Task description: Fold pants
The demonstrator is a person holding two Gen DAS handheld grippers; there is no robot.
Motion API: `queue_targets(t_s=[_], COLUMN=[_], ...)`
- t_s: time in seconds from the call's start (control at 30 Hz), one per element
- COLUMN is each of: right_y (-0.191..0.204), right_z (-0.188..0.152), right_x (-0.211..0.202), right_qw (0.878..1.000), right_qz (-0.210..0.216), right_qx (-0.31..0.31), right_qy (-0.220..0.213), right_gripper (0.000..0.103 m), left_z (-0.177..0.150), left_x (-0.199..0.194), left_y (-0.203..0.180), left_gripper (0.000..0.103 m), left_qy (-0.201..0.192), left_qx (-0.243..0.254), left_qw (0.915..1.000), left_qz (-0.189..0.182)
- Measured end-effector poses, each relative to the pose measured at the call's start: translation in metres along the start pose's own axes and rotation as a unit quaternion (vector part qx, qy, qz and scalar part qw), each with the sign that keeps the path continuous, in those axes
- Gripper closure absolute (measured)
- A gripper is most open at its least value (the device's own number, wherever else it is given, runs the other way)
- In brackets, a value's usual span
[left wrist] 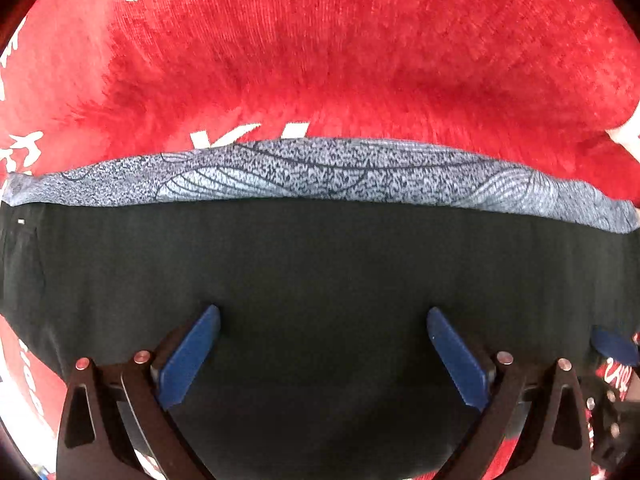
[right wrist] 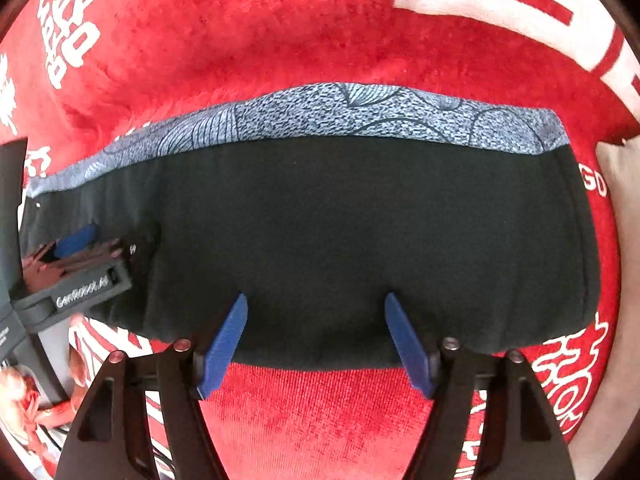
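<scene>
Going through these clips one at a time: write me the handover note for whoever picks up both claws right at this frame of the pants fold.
Left claw: open, empty, over the black pants.
Right claw: open, empty, at the pants' near edge.
Pants: lie in a compact folded rectangle on the red blanket; grey patterned band shows along the far edge.
Done: a fold looks laid down and released.
Left: judge whether another fold is needed; otherwise smooth and withdraw.

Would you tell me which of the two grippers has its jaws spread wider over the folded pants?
The left gripper: its blue fingers stand farther apart above the black pants than those of the right gripper. Neither holds any cloth.
</scene>
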State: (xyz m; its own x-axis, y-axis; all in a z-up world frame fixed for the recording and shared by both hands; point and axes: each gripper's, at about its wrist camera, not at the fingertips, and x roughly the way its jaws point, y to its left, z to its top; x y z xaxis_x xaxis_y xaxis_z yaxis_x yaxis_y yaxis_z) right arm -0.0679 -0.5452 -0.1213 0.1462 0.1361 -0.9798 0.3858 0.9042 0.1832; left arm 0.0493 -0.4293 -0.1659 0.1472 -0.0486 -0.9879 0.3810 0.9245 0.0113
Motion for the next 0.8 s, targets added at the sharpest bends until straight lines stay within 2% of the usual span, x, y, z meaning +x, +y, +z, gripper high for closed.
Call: queue_targets(t_s=[0.07, 0.13, 0.17, 0.23, 0.3, 0.33, 0.4, 0.43, 0.47, 0.5, 0.53, 0.57, 0.63, 0.7, 0.8], right_y=[-0.004, -0.006, -0.007, -0.016, -0.033, -0.04, -0.063, -0.076, -0.087, -0.095, -0.103, -0.114, -0.128, -0.129, -0.116], right_z=[0.011, 0.025, 0.032, 0.051, 0.063, 0.068, 0.076, 0.078, 0.081, 0.083, 0.081, 0.077, 0.063, 0.04, 0.005], right_x=[-0.013, -0.024, -0.025, -0.021, -0.022, -0.018, -0.005, -0.002, -0.004, -0.009, -0.015, -0.024, -0.037, -0.05, -0.055], right_qw=[0.999, 0.999, 0.999, 0.999, 0.999, 0.999, 0.999, 0.999, 0.998, 0.996, 0.994, 0.992, 0.988, 0.985, 0.976], right_qz=[0.023, 0.01, 0.011, 0.012, -0.001, -0.01, -0.027, -0.023, -0.025, -0.041, -0.053, -0.044, 0.018, 0.06, 0.125], right_qx=[0.005, -0.002, -0.002, 0.006, 0.017, 0.021, 0.034, 0.041, 0.054, 0.068, 0.084, 0.107, 0.139, 0.148, 0.169], right_qy=[-0.027, -0.05, -0.053, -0.05, -0.052, -0.047, -0.025, -0.027, -0.036, -0.042, -0.048, -0.056, -0.065, -0.067, -0.059], right_gripper=[0.033, 0.045, 0.05, 0.064, 0.065, 0.065, 0.066, 0.071, 0.074, 0.075, 0.069, 0.067, 0.055, 0.049, 0.047], left_z=[0.007, 0.016, 0.02, 0.034, 0.047, 0.054, 0.067, 0.07, 0.075, 0.078, 0.081, 0.08, 0.075, 0.062, 0.036], left_x=[0.002, -0.002, -0.011, -0.034, -0.045, -0.038, -0.003, 0.009, 0.009, 0.008, 0.004, -0.004, -0.024, -0.045, -0.068], left_y=[-0.003, -0.008, -0.008, -0.001, 0.005, 0.007, 0.011, 0.015, 0.021, 0.023, 0.026, 0.029, 0.035, 0.042, 0.058], left_gripper=[0.0, 0.0, 0.003, 0.007, 0.007, 0.007, 0.006, 0.0, 0.0, 0.0, 0.0, 0.0, 0.0, 0.0, 0.0], left_qy=[0.017, 0.039, 0.036, 0.001, -0.035, -0.03, 0.018, 0.028, 0.016, 0.019, 0.023, 0.015, 0.003, -0.002, 0.007], left_qx=[-0.001, 0.006, 0.003, -0.004, -0.01, -0.008, -0.003, -0.009, -0.023, -0.029, -0.037, -0.04, -0.032, -0.023, -0.02], left_qw=[0.9998, 0.9991, 0.9993, 1.0, 0.9992, 0.9991, 0.9983, 0.9983, 0.9988, 0.9988, 0.9986, 0.9985, 0.9987, 0.9988, 0.998], left_qz=[0.007, 0.014, 0.013, 0.009, 0.018, 0.03, 0.055, 0.051, 0.039, 0.033, 0.03, 0.034, 0.039, 0.043, 0.059])
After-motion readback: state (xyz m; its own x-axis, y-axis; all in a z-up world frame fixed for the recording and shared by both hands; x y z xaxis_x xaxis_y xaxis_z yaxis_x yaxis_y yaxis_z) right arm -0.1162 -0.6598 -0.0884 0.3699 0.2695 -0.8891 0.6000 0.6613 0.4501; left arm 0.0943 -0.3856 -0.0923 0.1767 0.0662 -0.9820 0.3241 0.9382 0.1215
